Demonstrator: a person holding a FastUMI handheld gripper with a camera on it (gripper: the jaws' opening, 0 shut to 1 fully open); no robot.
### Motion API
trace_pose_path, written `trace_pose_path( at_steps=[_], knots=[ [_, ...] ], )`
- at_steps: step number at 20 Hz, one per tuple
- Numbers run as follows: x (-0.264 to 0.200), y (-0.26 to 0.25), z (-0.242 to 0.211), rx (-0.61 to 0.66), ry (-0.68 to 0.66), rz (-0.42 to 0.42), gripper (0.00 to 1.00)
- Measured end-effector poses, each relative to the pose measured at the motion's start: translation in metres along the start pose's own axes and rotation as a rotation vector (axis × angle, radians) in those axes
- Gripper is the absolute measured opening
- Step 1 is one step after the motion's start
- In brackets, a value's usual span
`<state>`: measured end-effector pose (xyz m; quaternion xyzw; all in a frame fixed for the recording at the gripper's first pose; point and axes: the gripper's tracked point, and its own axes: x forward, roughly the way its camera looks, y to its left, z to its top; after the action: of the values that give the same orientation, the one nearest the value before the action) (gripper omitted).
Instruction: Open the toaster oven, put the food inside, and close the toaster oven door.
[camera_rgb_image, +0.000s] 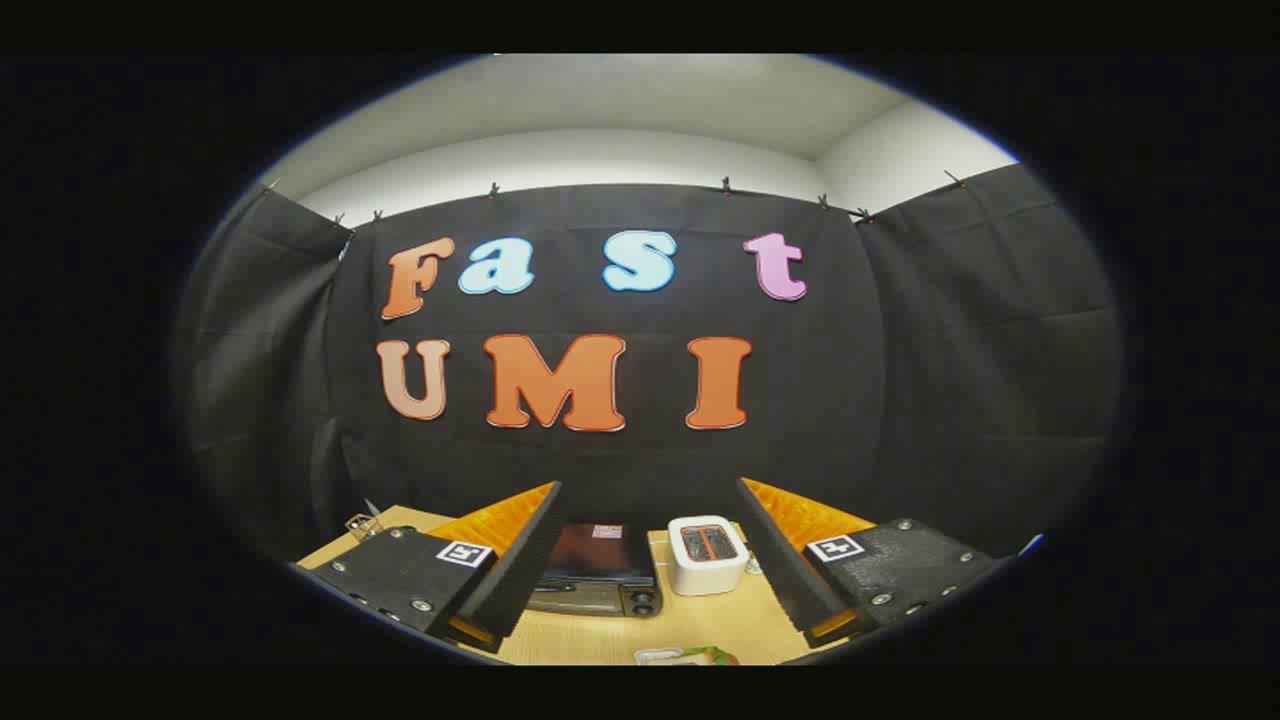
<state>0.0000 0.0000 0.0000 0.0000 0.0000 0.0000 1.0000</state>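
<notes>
Between your gripper's (648, 560) two fingers, which stand spread wide with nothing held, the gripper view shows the toaster oven (598, 568) sitting on the wooden table (720, 625) well ahead of the tips. It lies closer to the left finger, and part of its left side is covered by that finger. Just to its right stands a white pop-up toaster (707, 554), also in the gap between the fingers. Nearest to you on the table is what looks like the food (688, 656), a pale and green item cut off by the limit of the picture.

You are at the very start, by the look of it: the oven door seems shut, and opening it comes first. Bring the gripper down and forward, keeping the fingers apart, and aim for the top of the door rather than the dark knobs low on the front. Steer clear of the white toaster as you close in.

You cannot make out the door handle from this far off, nor exactly what the food is. A small metallic thing (364, 520) beyond the left finger is also too small to name.
</notes>
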Motion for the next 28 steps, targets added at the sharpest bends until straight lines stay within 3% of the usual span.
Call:
trace_pose_path(
  at_steps=[19, 28],
  knots=[
    [0.035, 0.029, -0.051, 0.002, 0.08, 0.03, 0.99],
    [0.1, 0.11, -0.156, -0.04, 0.207, 0.093, 0.99]
  ],
)
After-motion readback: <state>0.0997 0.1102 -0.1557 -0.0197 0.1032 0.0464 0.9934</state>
